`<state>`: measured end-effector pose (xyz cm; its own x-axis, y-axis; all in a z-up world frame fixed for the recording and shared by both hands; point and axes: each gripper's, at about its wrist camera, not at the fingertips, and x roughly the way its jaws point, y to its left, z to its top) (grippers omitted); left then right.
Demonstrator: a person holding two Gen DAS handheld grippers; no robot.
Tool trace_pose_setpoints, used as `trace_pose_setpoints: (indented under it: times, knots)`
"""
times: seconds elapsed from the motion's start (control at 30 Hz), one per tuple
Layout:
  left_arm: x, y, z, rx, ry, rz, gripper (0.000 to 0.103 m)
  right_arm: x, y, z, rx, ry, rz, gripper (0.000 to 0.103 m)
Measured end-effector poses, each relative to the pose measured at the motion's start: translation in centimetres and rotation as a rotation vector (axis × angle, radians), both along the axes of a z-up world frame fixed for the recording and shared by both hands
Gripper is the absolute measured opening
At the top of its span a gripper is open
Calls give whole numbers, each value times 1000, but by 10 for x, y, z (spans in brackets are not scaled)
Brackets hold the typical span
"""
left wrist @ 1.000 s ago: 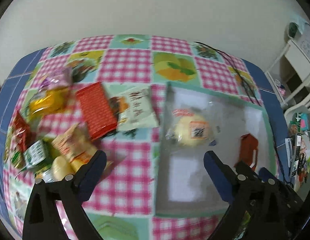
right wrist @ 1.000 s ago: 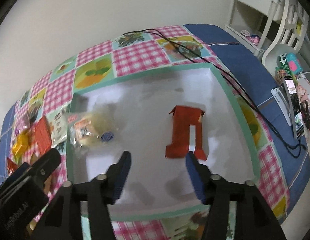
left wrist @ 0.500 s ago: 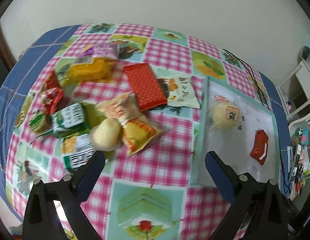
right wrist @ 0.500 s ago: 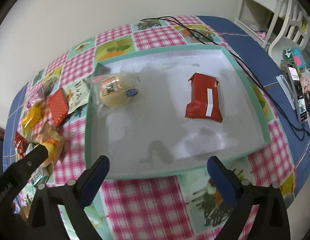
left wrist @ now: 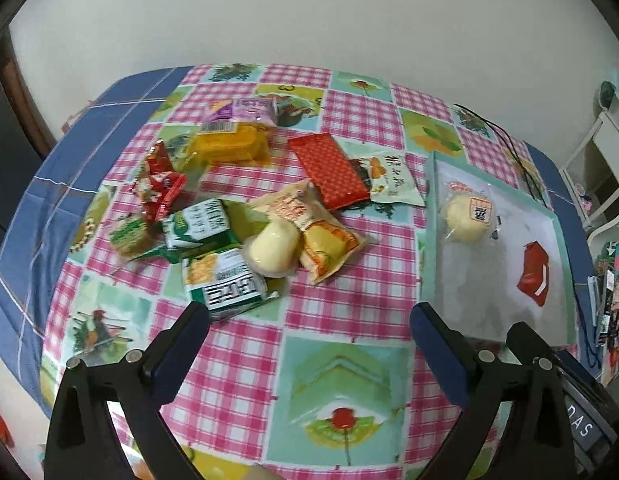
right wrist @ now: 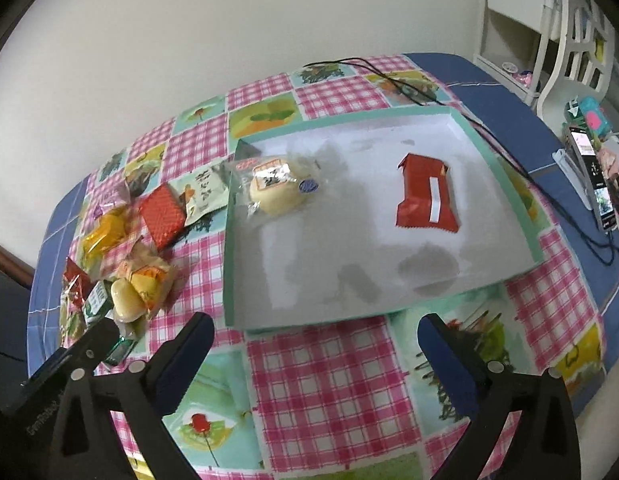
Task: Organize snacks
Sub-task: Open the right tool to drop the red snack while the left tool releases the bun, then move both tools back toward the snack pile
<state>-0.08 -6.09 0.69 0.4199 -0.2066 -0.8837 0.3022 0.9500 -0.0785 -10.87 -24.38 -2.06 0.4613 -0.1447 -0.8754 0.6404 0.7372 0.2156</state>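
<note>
We hold both claws above a table (left wrist: 341, 364) covered in a pink-checked patchwork cloth. Our left claw (left wrist: 309, 336) hangs spread wide with nothing between its blue-padded fingers (left wrist: 181, 344), and our right claw (right wrist: 315, 344) is likewise released and empty, its fingers (right wrist: 449, 360) apart over the near edge of the cloth.

A shallow tray (right wrist: 497, 168) with a teal rim and white floor sits on the right part of the table. We see two snacks inside it: a round pale bun in clear wrap (right wrist: 275, 192) lies in the far left corner, and a red foil packet (right wrist: 427, 200) with a white strip lies well apart from it toward the right side. In the left view the same bun (left wrist: 469, 218) and red packet (left wrist: 533, 274) show within the tray (left wrist: 425, 240).

The remaining snacks lie in a loose heap on the cloth to the left of the tray. Nearest the tray we see a pale green pouch (left wrist: 391, 182), touching a flat red checked packet (left wrist: 333, 170). Closer to us lie an orange-yellow bag (left wrist: 313, 228), a second wrapped pale bun (left wrist: 273, 246) resting against it, and green-and-white packs (left wrist: 223, 280). Farther left sit small red wrappers (left wrist: 159, 184), with a yellow pack (left wrist: 229, 146) and a purple one (left wrist: 249, 110) at the far side.

A black cable (right wrist: 389, 76) runs past the tray's far right corner.
</note>
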Motion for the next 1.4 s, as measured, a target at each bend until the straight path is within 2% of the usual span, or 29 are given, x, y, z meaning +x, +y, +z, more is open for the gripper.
trace_pose_setpoints:
  times: [0.2, 0.4, 0.5, 0.73, 0.83, 0.93, 1.2, 1.4]
  knots:
    - [-3, 16, 4, -1, -19, 11, 100, 2, 11, -4, 19, 12, 15, 103]
    - [3, 33, 5, 68, -80, 58, 100, -4, 12, -3, 22, -21, -43, 103]
    - [9, 39, 3, 86, -99, 75, 100, 1, 15, -2, -25, 8, -45, 103]
    - [22, 50, -9, 71, -43, 85, 100, 18, 40, 1, -166, 72, 34, 103]
    - [26, 54, -6, 40, -40, 74, 100, 21, 44, 0, -92, 20, 72, 103]
    - [30, 59, -3, 62, -68, 78, 100, 24, 47, 0, -21, -34, 74, 103]
    - [52, 90, -6, 6, -48, 129, 100, 48, 72, -6, -24, -12, 93, 103]
    - [63, 104, -12, -8, -51, 118, 100, 66, 92, -14, 32, -17, 124, 103]
